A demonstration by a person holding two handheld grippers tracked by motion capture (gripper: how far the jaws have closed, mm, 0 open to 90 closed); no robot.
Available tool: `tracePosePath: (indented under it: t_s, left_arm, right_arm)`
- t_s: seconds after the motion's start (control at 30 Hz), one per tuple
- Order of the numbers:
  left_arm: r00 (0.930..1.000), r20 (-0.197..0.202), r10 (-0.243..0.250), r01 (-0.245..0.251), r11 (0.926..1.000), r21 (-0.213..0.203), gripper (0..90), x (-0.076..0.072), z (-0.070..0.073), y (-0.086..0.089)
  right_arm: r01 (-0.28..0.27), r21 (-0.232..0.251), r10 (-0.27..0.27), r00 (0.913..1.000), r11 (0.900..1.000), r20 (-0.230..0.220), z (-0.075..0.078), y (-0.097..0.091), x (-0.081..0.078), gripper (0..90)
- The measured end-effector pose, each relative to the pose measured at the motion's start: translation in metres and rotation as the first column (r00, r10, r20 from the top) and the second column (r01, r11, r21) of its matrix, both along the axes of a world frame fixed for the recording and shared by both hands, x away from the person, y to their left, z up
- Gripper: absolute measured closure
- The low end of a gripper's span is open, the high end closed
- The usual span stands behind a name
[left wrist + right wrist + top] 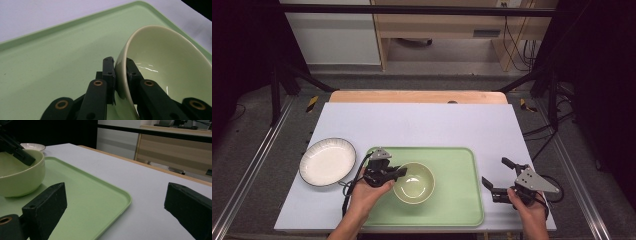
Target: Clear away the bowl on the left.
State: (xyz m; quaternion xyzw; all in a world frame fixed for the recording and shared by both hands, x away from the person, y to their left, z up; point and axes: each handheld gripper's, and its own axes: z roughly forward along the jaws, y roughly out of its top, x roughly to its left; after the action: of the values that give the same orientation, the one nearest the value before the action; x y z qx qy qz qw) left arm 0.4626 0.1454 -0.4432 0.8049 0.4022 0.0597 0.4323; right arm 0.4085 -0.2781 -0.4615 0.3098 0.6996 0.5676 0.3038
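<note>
A pale green bowl [414, 183] stands on the green tray [457, 200] near its left side. My left gripper [398, 173] is shut on the bowl's left rim, one jaw inside and one outside; in the left gripper view the bowl [170, 62] wall sits pinched in my left gripper [120, 68]. My right gripper [496, 176] rests open just right of the tray, nothing between its jaws. The right gripper view has the bowl [20, 175] at far left on the tray [95, 195], with my right gripper [117, 202] wide open.
A white plate [327, 161] with a dark rim lies on the white table cover [422, 122] left of the tray. The plate [32, 145] peeks out behind the bowl. A wooden table edge [417, 96] runs along the back.
</note>
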Motion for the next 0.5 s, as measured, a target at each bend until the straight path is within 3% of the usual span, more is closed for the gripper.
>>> tracePosePath:
  t_s: [0.5]
  left_arm:
    - [1.0,-0.003,-0.004,0.004,1.0,0.002,81.6,0.0001,-0.0038,-0.0035]
  right_arm:
    - [-0.001,-0.001,0.001,1.0,1.0,-0.004,-0.0002,-0.0002,-0.0001,4.5]
